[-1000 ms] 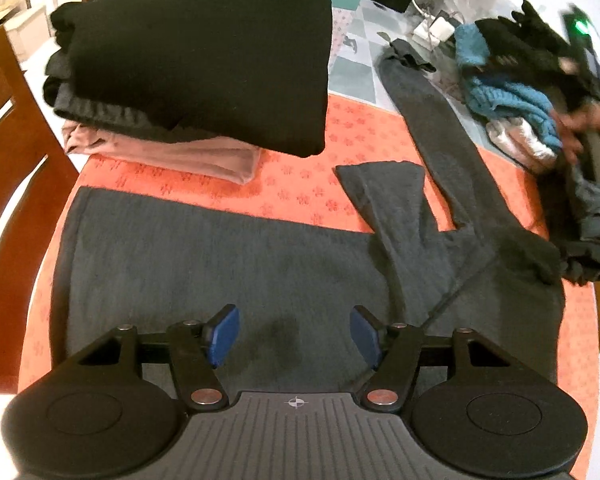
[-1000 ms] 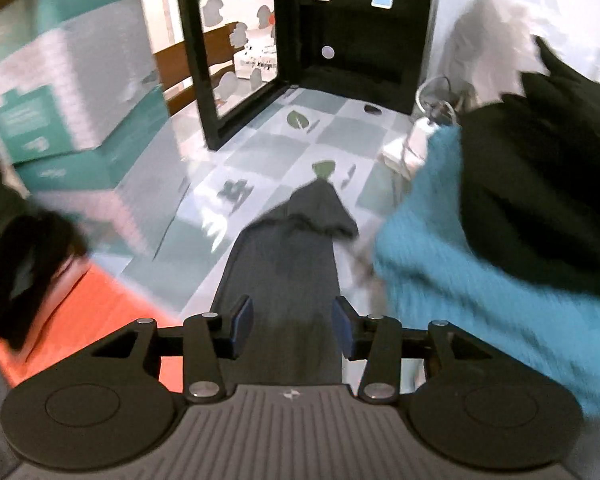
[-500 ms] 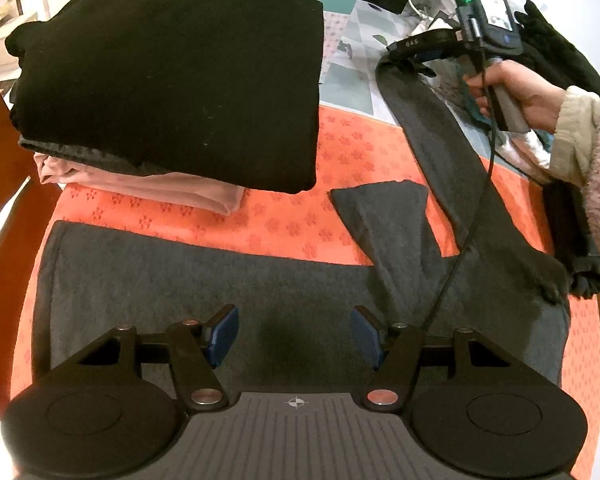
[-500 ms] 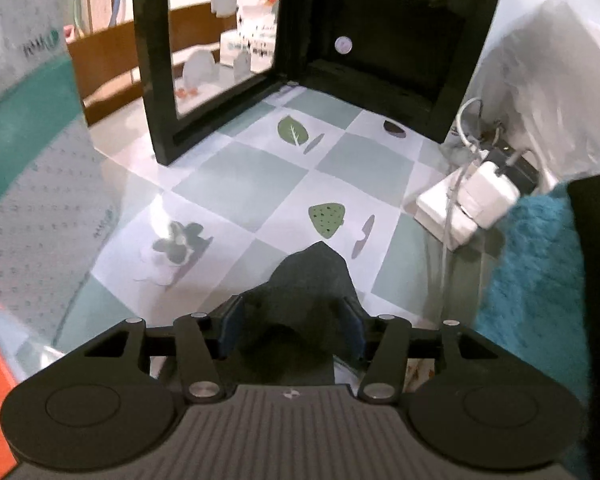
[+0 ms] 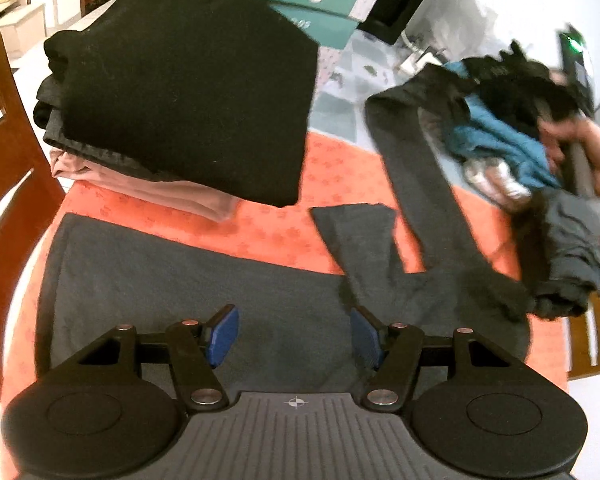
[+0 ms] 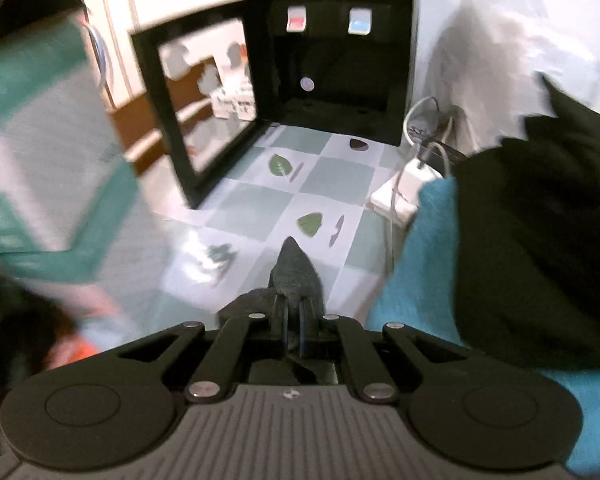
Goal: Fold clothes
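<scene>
Pinching grey knit sleeve [image 6: 296, 276], right gripper [image 6: 294, 332] jaws.

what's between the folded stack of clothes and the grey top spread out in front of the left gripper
In the left wrist view, only a bare strip of the orange mat lies between the folded stack and the grey top; nothing rests on it.

folded stack [image 5: 188, 92] behind spread garment [image 5: 204, 292]

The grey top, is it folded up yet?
Not yet. The grey top lies spread flat on the orange cloth, one long sleeve stretched out.
</scene>
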The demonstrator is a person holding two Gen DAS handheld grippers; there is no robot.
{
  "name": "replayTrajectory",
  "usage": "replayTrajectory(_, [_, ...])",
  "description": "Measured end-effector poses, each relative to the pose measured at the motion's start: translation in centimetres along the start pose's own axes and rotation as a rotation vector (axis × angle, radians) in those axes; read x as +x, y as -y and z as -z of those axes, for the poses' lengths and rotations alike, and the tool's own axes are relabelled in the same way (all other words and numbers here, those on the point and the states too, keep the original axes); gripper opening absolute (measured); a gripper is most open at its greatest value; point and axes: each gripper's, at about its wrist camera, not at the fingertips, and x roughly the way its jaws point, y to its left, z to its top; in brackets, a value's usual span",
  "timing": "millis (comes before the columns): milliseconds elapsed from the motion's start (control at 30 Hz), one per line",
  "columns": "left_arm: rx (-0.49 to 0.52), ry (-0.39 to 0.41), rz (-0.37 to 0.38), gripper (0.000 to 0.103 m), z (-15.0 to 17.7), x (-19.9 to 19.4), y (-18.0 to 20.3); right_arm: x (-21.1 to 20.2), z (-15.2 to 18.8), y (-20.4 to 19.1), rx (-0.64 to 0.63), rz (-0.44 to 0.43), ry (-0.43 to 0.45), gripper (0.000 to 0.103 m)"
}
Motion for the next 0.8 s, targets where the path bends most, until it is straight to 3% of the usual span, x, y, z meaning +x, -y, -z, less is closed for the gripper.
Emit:
replayTrajectory(300, [-0.056, -0.013, 0.148, 0.065, 2.5, -3.5, 1.5, -13.6, 10.1, 0.0, 0.253, -0.151, -0.052, 0.006])
replayTrajectory(567, [-0.065, -0.064, 0.210, 0.065, 6.2, -5.5, 2.3, -22.4, 21.1, -2.0, 0.399, -0.241, -0.034, 0.006])
replayTrajectory(800, [-0.058, -0.106, 0.249, 0.065, 8.4, -6.2, 2.8, -27.8, 27.6, -6.1, 0.404, -0.365, 0.029, 0.006])
